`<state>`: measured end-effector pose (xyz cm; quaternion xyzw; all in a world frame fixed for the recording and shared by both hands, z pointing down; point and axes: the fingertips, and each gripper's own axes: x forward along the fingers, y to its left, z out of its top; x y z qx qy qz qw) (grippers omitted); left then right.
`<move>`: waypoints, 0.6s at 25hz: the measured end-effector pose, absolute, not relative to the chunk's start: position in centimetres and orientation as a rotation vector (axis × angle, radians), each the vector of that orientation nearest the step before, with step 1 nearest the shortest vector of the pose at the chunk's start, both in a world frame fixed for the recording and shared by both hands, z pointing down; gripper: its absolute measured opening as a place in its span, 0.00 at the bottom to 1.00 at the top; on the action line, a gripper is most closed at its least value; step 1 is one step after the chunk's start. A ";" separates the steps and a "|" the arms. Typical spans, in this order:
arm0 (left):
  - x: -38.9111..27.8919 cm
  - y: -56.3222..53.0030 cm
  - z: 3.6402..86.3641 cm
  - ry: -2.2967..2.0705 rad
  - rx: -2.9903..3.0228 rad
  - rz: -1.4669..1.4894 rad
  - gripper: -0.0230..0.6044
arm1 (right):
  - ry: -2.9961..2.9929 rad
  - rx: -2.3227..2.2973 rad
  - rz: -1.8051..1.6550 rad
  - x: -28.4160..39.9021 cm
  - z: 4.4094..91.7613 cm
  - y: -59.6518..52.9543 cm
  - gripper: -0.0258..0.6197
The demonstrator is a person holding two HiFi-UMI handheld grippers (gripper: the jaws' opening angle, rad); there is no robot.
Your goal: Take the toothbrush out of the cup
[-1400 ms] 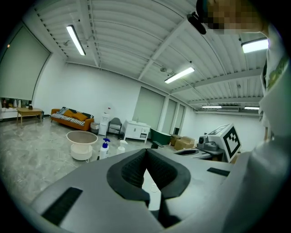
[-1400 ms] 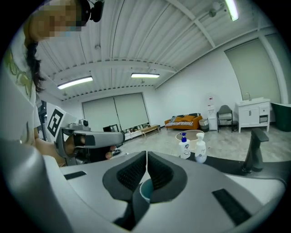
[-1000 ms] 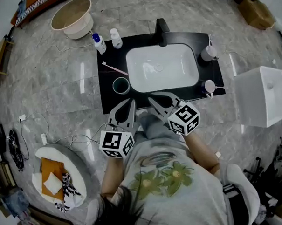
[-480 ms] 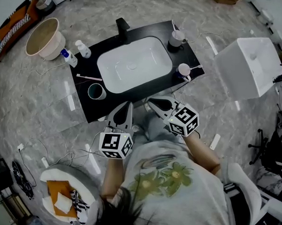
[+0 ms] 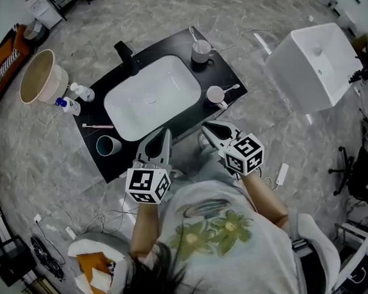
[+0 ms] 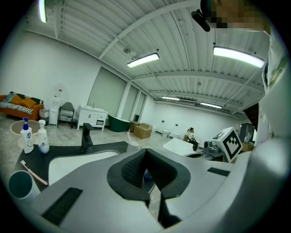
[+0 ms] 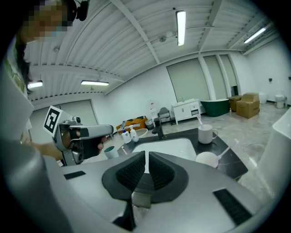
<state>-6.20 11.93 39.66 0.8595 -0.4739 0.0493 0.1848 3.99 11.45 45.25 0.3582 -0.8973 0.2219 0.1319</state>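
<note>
The black counter (image 5: 166,127) carries a white sink (image 5: 151,98). A white mug (image 5: 202,51) at its far right corner holds a toothbrush (image 5: 194,35). A second white cup (image 5: 215,94) holds another toothbrush (image 5: 230,89); the right gripper view shows this cup (image 7: 208,159) and the mug (image 7: 208,134). A pink toothbrush (image 5: 97,126) lies flat beside a teal cup (image 5: 108,146), which the left gripper view shows as the cup (image 6: 20,184) and the brush (image 6: 34,173). My left gripper (image 5: 163,135) (image 6: 146,157) and right gripper (image 5: 209,127) (image 7: 146,159) hover shut and empty at the counter's near edge.
A black faucet (image 5: 124,52) stands behind the sink. Two bottles (image 5: 74,93) and a beige bowl (image 5: 38,76) are at the counter's left end. A large white box (image 5: 309,57) stands on the floor to the right. Cables (image 5: 77,230) trail on the floor.
The counter has swung round and slid leftward in the head view as the person turned. Both grippers stay shut and empty close to the body.
</note>
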 end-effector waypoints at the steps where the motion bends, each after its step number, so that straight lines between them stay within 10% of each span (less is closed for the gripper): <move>1: -5.3 11.3 39.8 -1.323 2.425 0.144 0.06 | -2.592 1.072 0.654 5.2 45.4 10.6 0.11; 15: 3.2 4.7 43.1 -1.203 2.404 0.246 0.06 | -2.464 1.319 0.831 15.7 49.0 2.8 0.13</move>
